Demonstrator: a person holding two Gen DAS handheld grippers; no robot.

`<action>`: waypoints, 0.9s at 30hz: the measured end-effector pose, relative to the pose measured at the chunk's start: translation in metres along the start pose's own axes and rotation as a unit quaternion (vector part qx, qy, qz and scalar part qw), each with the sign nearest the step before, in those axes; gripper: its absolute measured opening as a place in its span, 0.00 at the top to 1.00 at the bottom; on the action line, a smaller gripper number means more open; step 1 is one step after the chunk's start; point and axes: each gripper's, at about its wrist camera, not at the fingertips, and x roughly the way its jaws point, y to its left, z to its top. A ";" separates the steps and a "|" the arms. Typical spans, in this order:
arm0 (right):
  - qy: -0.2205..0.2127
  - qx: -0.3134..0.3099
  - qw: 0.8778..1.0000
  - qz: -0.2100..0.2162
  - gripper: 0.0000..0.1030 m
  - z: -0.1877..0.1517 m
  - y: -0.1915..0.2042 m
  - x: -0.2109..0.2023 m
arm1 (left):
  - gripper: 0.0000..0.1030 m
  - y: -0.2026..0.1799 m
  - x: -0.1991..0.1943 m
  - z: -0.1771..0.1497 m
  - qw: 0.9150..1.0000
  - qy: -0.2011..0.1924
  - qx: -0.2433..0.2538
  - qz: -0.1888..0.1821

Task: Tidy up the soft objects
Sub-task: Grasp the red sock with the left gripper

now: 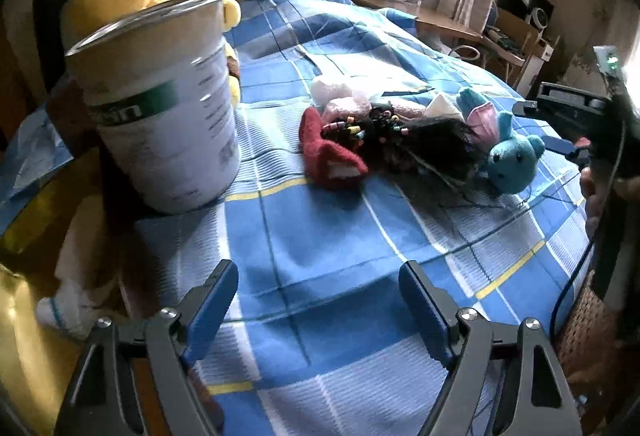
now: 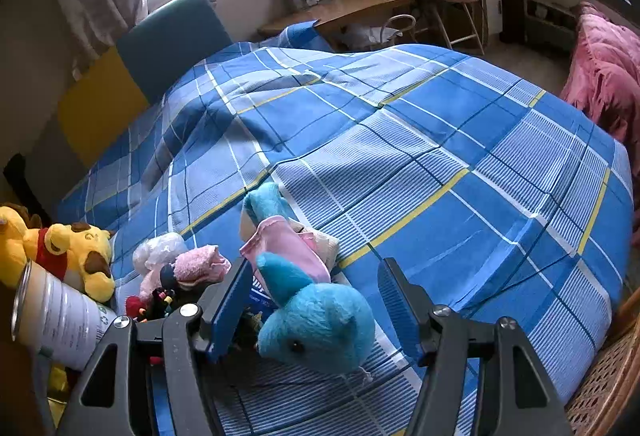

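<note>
My left gripper (image 1: pixel 318 288) points down at a slant, its 2 blue pads spread wide with nothing between them. My right gripper (image 2: pixel 314 300) tilts down too, jaws apart and gripping nothing. From the left camera I see the right gripper's blue fingertips (image 1: pixel 560 147) at the far right edge, with part of my hand (image 1: pixel 592 191) behind them

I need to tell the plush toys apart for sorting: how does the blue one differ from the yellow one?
The blue plush toy lies on the plaid bedspread between the open right gripper's jaws; the yellow plush toy sits behind the tin can, away from both grippers. The blue one wears pink, the yellow one red. Both are soft animals.
</note>
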 end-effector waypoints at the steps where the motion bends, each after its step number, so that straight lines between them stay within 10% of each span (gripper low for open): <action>1: -0.001 0.001 1.000 0.002 0.36 0.000 0.000 0.000 | 0.23 -0.001 0.002 0.003 1.000 0.000 0.001 -0.001; 10: 0.002 0.000 1.000 0.022 0.36 0.001 0.002 -0.001 | 0.42 -0.008 0.045 0.042 1.000 0.011 -0.003 -0.008; 22: 0.011 0.001 0.999 0.042 0.36 0.001 0.004 0.002 | 0.37 -0.014 0.108 0.077 0.999 0.032 -0.020 0.004; 27: 0.010 -0.001 0.999 0.042 0.36 0.001 0.004 0.002 | 0.68 -0.014 0.111 0.074 0.999 0.029 -0.006 -0.012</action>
